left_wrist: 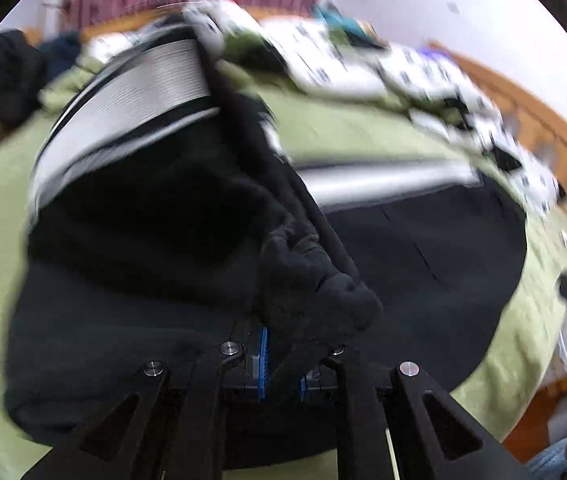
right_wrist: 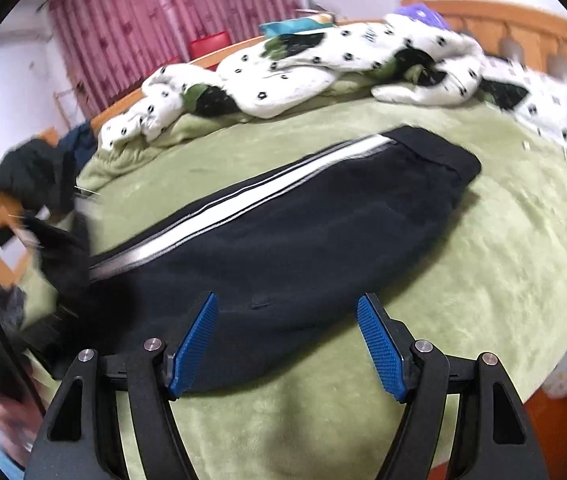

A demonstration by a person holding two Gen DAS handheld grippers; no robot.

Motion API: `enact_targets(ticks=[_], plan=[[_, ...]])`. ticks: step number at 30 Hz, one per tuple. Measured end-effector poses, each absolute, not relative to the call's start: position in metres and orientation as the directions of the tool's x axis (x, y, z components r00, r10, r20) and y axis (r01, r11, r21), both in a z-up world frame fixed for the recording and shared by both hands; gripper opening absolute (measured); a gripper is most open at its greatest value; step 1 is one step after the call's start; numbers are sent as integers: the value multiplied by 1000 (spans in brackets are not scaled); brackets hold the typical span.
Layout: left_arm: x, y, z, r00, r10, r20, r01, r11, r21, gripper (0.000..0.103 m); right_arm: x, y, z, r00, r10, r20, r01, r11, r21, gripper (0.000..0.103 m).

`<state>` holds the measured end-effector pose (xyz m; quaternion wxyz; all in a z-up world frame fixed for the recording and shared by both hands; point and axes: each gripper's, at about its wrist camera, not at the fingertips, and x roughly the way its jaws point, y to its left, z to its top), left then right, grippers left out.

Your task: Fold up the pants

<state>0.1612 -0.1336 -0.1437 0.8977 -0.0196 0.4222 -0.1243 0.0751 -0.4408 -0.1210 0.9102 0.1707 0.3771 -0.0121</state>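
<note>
Black fleece pants with a white side stripe (right_wrist: pixel 283 224) lie halved lengthwise on the green plush bed (right_wrist: pixel 503 248); one end is gripped in the left tongs (left_wrist: pixel 283 360) and lifted, the crosswise fold judged unfinished. Right tongs (right_wrist: pixel 287 344) gape empty.

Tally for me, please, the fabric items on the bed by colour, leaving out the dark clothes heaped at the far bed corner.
Black with a white stripe: 1, the pants
Green: 1, the blanket under them
White with black spots: 1, the quilt bunched along the far side
Total: 3
</note>
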Motion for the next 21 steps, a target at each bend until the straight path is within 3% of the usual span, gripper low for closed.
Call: enact_targets(ticks=[3, 4, 7, 9, 11, 14, 17, 21], plan=[[151, -163, -164, 621, -153, -769, 206, 978, -28, 11, 73, -448, -121, 720, 108, -685, 173, 929, 329, 71], [145, -164, -160, 643, -146, -752, 227, 974, 5, 17, 73, -448, -121, 720, 110, -685, 175, 927, 332, 71], [129, -149, -143, 581, -278, -764, 330, 940, -91, 57, 76, -437, -123, 715, 132, -687, 145, 933, 330, 71], [111, -129, -130, 604, -322, -729, 335, 933, -134, 66, 82, -420, -123, 706, 149, -692, 104, 945, 309, 72], [91, -99, -117, 674, -267, -689, 286, 954, -91, 78, 86, -401, -125, 697, 170, -697, 61, 954, 294, 72], [81, -52, -113, 718, -162, -677, 185, 982, -40, 79, 94, -367, -129, 678, 229, -699, -26, 957, 288, 71], [81, -8, -125, 707, -12, -707, 84, 994, 66, 79, 103, -325, -135, 659, 246, -710, -115, 967, 228, 61], [67, 41, -146, 677, -21, -736, 33, 999, 1, 79, 118, -283, -145, 630, 247, -736, -189, 968, 163, 58]])
